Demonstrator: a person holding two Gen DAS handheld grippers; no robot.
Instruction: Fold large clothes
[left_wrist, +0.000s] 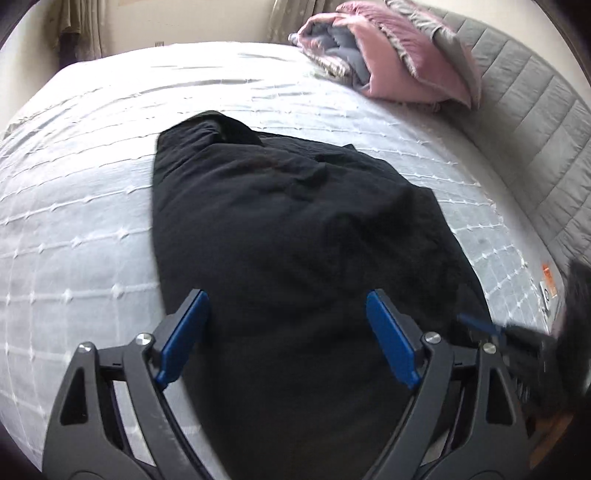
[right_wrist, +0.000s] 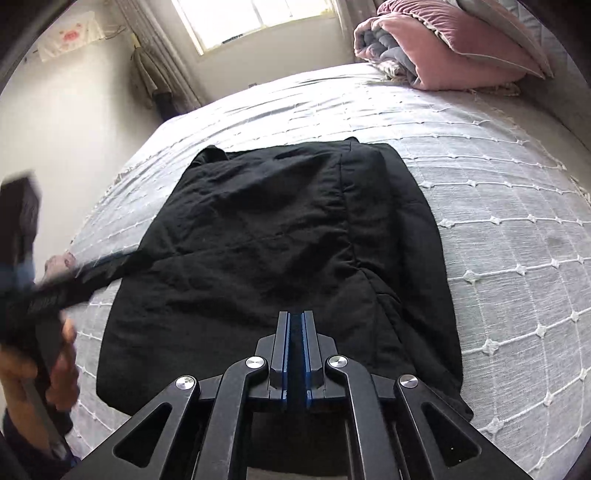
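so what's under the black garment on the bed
The folded black fabric garment lies flat on the pale grey stitched-grid bedspread, which shows all around it. Whatever lies beneath the cloth itself is covered; no lumps suggest anything there.

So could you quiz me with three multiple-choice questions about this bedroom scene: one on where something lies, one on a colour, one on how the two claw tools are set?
1. Where does the pink bedding sit?
A. at the far end of the bed, by the headboard
B. on the floor
C. on the dark garment

2. What colour is the garment spread on the bed?
A. white
B. black
C. red

3. How is the left gripper set?
A. open
B. shut
C. out of view

Answers: 1 A, it lies piled past the garment; 2 B, black against the pale cover; 3 A, its blue pads stand wide apart, while the right gripper is shut.
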